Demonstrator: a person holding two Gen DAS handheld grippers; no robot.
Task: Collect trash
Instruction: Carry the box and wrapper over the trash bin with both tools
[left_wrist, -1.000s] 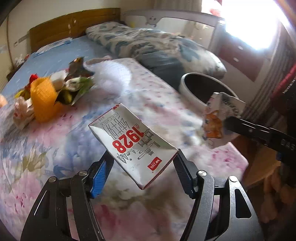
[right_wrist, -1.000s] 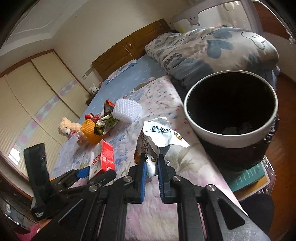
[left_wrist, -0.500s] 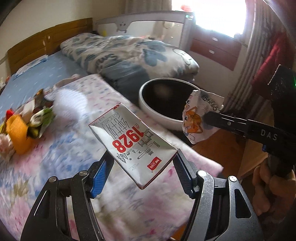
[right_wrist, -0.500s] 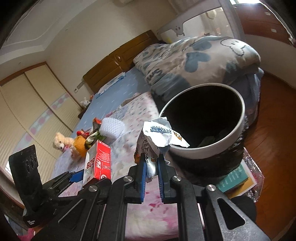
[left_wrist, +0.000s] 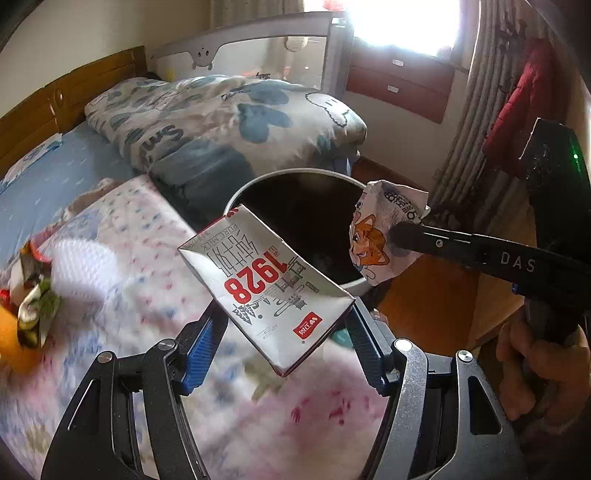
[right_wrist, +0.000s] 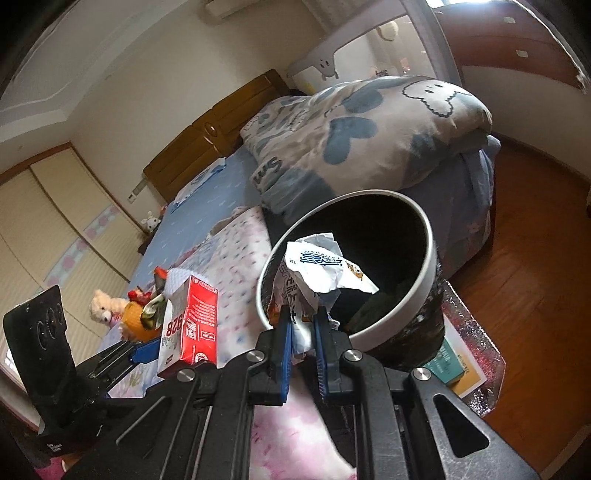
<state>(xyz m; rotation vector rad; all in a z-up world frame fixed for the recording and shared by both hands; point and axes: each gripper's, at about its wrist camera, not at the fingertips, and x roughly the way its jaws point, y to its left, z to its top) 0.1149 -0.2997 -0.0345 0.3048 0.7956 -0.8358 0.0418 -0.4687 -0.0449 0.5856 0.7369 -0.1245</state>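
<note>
My left gripper (left_wrist: 284, 332) is shut on a white and red milk carton (left_wrist: 266, 291) marked 1928, held above the bed's edge just short of the bin. The carton also shows in the right wrist view (right_wrist: 188, 328). My right gripper (right_wrist: 303, 325) is shut on a crumpled white snack wrapper (right_wrist: 317, 269) with a cartoon fox, held over the near rim of the white-rimmed black trash bin (right_wrist: 428, 236). The wrapper (left_wrist: 376, 236) and the bin (left_wrist: 240, 192) also show in the left wrist view.
More trash lies on the floral bedspread (left_wrist: 147, 236): a white foam net (left_wrist: 77, 266), crumpled wrappers (left_wrist: 37, 306) and an orange thing (right_wrist: 136, 321). A folded quilt (left_wrist: 221, 118) lies behind the bin. A plush bear (right_wrist: 103, 306) sits on the bed. Books (right_wrist: 450, 362) lie under the bin.
Both grippers have moved from over the bed towards the bin with their loads. The wrapper now hangs over the bin's rim and the carton is close to it.
</note>
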